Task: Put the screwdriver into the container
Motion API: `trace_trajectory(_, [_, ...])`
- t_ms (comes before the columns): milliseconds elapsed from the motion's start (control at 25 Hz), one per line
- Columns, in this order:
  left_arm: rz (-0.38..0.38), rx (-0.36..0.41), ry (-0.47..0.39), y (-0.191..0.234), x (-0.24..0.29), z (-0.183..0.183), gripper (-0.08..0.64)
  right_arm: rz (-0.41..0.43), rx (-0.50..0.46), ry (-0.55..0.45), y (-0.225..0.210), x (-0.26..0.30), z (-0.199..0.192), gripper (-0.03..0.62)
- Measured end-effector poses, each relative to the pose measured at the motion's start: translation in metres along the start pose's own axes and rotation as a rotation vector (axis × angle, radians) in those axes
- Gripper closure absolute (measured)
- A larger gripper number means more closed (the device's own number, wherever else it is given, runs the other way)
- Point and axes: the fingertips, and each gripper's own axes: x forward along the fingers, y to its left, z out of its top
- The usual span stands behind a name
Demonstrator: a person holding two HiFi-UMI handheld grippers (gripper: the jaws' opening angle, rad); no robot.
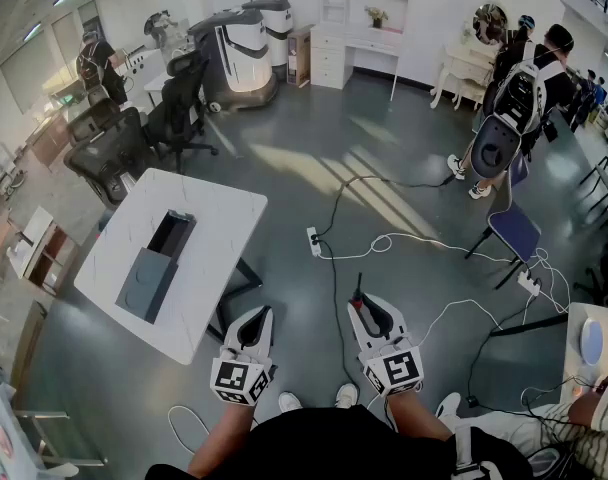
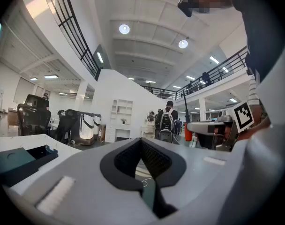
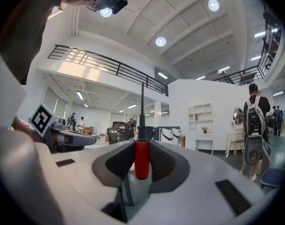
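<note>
Right claw: we see the right gripper [image 3: 141, 142] closed on the screwdriver [image 3: 141, 158], its two dark pads pressing on the red handle from either side.
Screwdriver: it is held in the right gripper, with its thin black shaft pointing out past the jaw tips. In the head view the shaft [image 1: 360, 290] pokes forward over the grey floor.
Left claw: the left gripper [image 2: 142, 142] has its jaws drawn together at the tips, and we see nothing between the pads.
Hands: in the head view the left gripper [image 1: 257, 316] and the right gripper [image 1: 368, 308] are held side by side over the floor, both pointing away from us.
Container: the dark grey container [image 1: 156, 263] lies on the white table [image 1: 219, 213], with its far end open. In the left gripper view we see it at the left edge [image 2: 20, 156].
Where the task stands: the screwdriver is well apart from the container, and the table is ahead and to the left of the left gripper.
Floor: a white power strip [image 1: 313, 241] and loose cables [image 1: 384, 243] lie ahead of the grippers.
Room: a blue chair [image 1: 514, 230] stands to the right, and a person with a backpack [image 1: 524, 93] stands farther off.
</note>
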Motion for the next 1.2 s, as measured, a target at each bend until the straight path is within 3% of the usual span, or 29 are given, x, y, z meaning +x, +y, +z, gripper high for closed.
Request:
trace_trajectory(760, [0.006,-0.026,-0.023,0.051,-0.040,-0.001,0.551,-0.015,0.009,-0.026,0.044,0.029,0.008,0.495])
trace_trajectory(1200, [0.087,-0.040,-0.016,0.093,-0.036,-0.004,0.551,0.070,0.012,-0.030,0.059,0.070,0.014,0.495])
